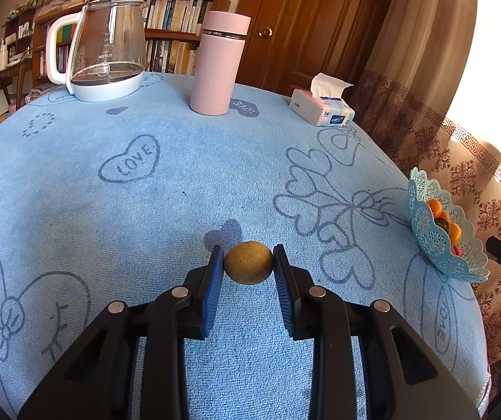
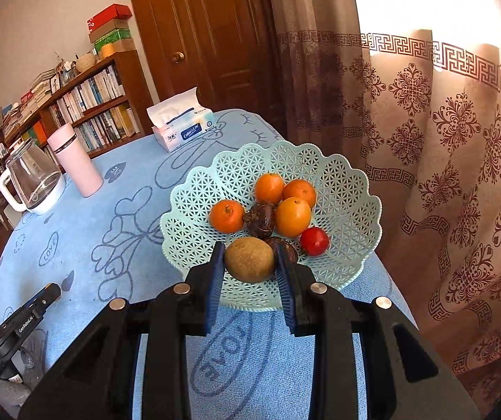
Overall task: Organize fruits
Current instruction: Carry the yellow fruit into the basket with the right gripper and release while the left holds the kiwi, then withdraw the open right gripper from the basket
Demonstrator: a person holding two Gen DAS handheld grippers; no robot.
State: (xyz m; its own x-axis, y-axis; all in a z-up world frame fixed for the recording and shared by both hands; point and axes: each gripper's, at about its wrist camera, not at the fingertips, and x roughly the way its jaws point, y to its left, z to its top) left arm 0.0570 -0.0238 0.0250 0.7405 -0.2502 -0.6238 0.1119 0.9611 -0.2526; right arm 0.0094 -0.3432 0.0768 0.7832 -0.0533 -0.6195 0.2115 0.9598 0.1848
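Observation:
In the left wrist view my left gripper (image 1: 248, 262) is shut on a brown kiwi (image 1: 248, 262), held just above the blue cloth; its shadow falls behind. In the right wrist view my right gripper (image 2: 249, 260) is shut on another brown kiwi (image 2: 249, 260), held over the near rim of the pale blue lattice fruit basket (image 2: 352, 175). The basket holds several oranges (image 2: 292, 216), a red fruit (image 2: 314, 241) and two dark wrinkled fruits (image 2: 259, 218). The basket (image 1: 425, 231) also shows at the right table edge in the left wrist view.
A glass kettle (image 1: 105, 49), a pink flask (image 1: 219, 63) and a tissue pack (image 1: 322, 106) stand at the far side of the blue tablecloth (image 1: 145, 210). A curtain (image 2: 443, 140) hangs close behind the basket. Bookshelves and a door stand beyond the table.

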